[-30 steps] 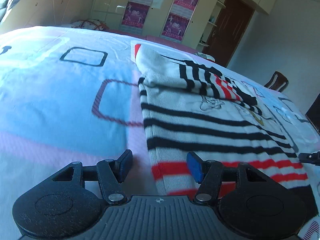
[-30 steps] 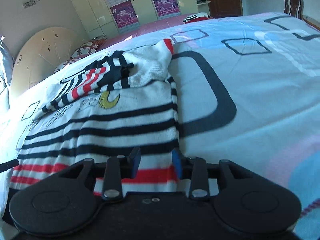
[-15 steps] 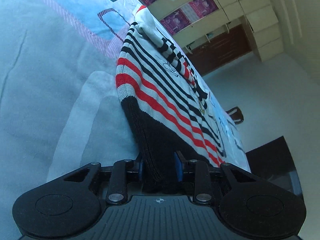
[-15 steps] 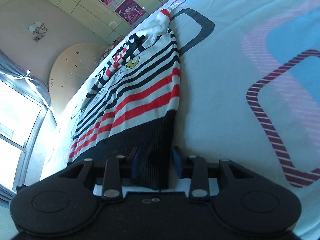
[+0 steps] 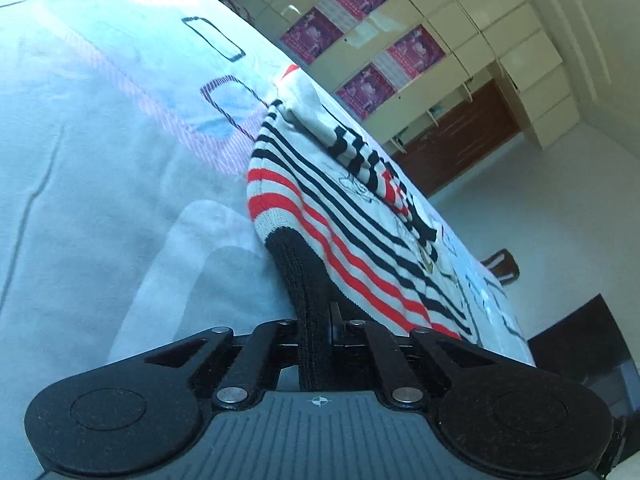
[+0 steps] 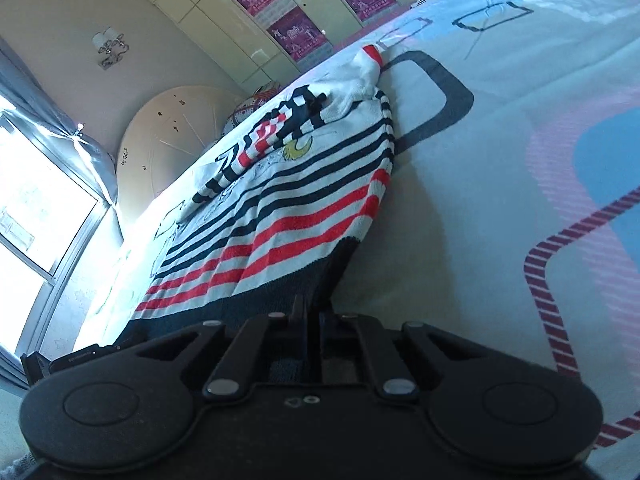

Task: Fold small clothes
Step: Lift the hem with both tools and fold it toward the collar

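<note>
The left claw (image 5: 325, 330) is closed on the black hem of the striped sweater (image 5: 340, 216), which lies on the bed (image 5: 100, 152).

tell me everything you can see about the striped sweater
The striped sweater is a small white knit with black stripes, red stripes lower down and a black ribbed hem. It lies on the bedsheet, one striped sleeve folded across its chest. The left gripper is shut on one hem corner; the right gripper's jaws are closing on the other.
</note>
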`<state>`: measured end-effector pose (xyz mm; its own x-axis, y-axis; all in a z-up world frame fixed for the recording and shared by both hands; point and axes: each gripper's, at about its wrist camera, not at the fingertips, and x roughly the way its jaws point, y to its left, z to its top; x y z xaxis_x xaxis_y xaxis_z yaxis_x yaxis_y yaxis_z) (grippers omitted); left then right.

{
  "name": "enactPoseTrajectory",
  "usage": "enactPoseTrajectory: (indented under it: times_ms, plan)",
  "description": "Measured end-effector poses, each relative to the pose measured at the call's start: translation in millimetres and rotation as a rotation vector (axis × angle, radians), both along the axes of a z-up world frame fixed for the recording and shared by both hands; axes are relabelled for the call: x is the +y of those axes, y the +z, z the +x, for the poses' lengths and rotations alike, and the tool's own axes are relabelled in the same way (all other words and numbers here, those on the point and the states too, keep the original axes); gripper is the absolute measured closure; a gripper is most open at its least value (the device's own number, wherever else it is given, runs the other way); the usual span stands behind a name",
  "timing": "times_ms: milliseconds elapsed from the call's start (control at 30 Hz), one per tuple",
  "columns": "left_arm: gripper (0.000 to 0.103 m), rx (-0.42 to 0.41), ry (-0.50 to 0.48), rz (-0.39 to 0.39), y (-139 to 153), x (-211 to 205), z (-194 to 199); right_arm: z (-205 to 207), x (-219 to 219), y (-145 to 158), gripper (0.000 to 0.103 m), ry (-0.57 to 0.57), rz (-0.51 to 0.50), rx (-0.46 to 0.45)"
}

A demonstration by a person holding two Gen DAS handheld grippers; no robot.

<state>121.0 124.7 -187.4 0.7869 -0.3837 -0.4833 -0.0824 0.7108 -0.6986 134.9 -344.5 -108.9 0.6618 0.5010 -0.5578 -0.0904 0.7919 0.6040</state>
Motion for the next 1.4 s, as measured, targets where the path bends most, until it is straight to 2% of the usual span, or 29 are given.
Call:
enactPoseTrajectory:
  times_ms: [167, 333, 467, 700, 933, 1100, 1267, 1400]
  plan:
    - [0.1, 0.047, -0.018, 0.043, -3, 3, 9, 17, 5, -11, 0.097, 0.041, -0.076, 0.057]
    - [0.1, -0.062, -0.002, 0.016, 29, 3, 4, 12, 2, 21, 0.097, 0.024, -0.06, -0.058]
    - [0.1, -0.15, 0.005, 0.015, 62, 6, 23, 27, 3, 56, 0.097, 0.003, -0.078, -0.16]
    - [0.1, -0.226, -0.008, 0.069, 116, 7, 102, 94, 11, 109, 0.097, -0.01, -0.139, -0.294]
    - [0.1, -0.262, -0.044, 0.095, 142, 2, 204, 184, 13, 132, 0.097, -0.046, -0.172, -0.321]
    - [0.1, -0.209, -0.07, 0.115, 136, 3, 278, 258, 16, 123, 0.097, -0.06, -0.156, -0.274]
    - [0.1, -0.133, -0.09, 0.11, 110, 8, 345, 327, 24, 93, 0.097, -0.072, -0.159, -0.194]
    - [0.099, -0.081, -0.116, 0.109, 84, 9, 389, 368, 26, 67, 0.097, -0.093, -0.161, -0.132]
